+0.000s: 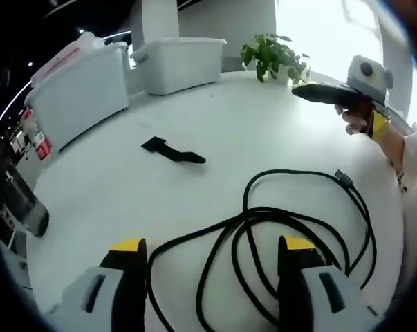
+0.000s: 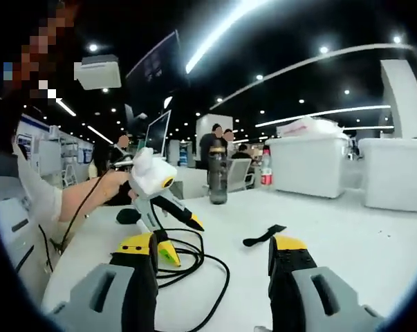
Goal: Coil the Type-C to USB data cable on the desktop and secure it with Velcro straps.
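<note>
Loose cable [image 1: 291, 221] sprawled on the table [image 1: 263, 124]
Both grippers, left [image 1: 211, 252] and right [image 2: 211, 249], gape empty; careless gathering could sweep away the nearby strap [image 1: 172, 151].

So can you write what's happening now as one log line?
stage: coiling not started | cable: loose on table | Velcro strap: lying apart, unused | left claw: open over cable | right claw: open, empty

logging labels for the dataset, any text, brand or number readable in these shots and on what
Nothing can be read in either view.
Red label at the table edge beside the white bin: has markings, too blurred to read.
Red label on the bottle behind the table: too small to read.
Black cable, Velcro strap: no print visible.
</note>
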